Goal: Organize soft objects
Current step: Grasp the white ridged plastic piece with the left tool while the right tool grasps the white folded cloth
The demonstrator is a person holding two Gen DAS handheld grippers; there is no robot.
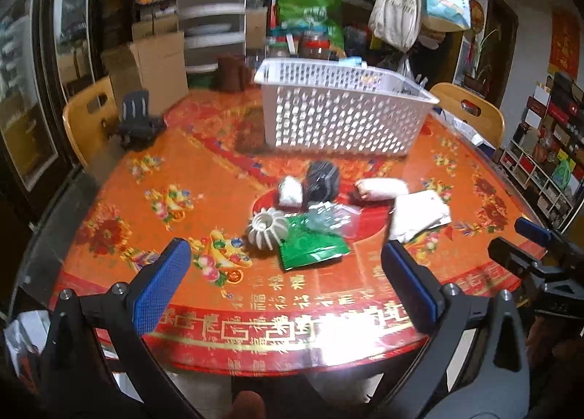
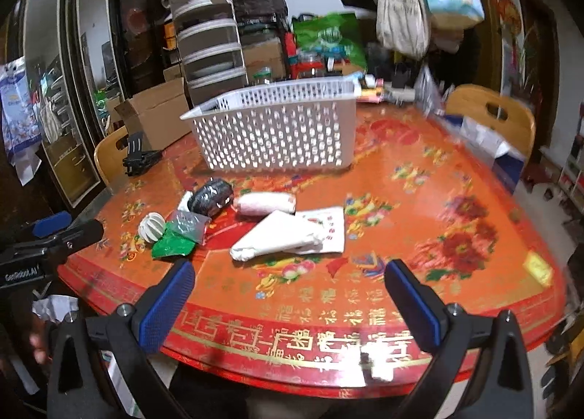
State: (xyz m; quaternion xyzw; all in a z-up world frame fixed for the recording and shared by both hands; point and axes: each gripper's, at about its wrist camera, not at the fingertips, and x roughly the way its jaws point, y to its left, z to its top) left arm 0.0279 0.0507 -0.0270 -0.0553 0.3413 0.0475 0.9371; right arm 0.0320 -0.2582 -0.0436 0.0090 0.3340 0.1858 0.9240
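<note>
A white perforated basket (image 1: 339, 115) (image 2: 277, 134) stands at the back of the red table. In front of it lies a cluster: a white ribbed ball (image 1: 268, 229) (image 2: 152, 227), a green foil packet (image 1: 310, 247) (image 2: 171, 245), a clear plastic bag (image 1: 325, 218) (image 2: 188, 223), a black wrapped bundle (image 1: 321, 179) (image 2: 211, 196), a small white pack (image 1: 291, 190), a pinkish roll (image 1: 381, 189) (image 2: 264, 203) and a folded white cloth (image 1: 419, 214) (image 2: 288, 236). My left gripper (image 1: 286, 280) and right gripper (image 2: 290, 294) hover open and empty near the front edge.
The round table (image 1: 182, 178) (image 2: 419, 200) carries a floral red cover. Wooden chairs (image 1: 89, 119) (image 2: 489, 115) stand left and right. A black phone stand (image 1: 137, 119) (image 2: 138, 156) sits at the left rim. Boxes, drawers and hanging bags crowd the back.
</note>
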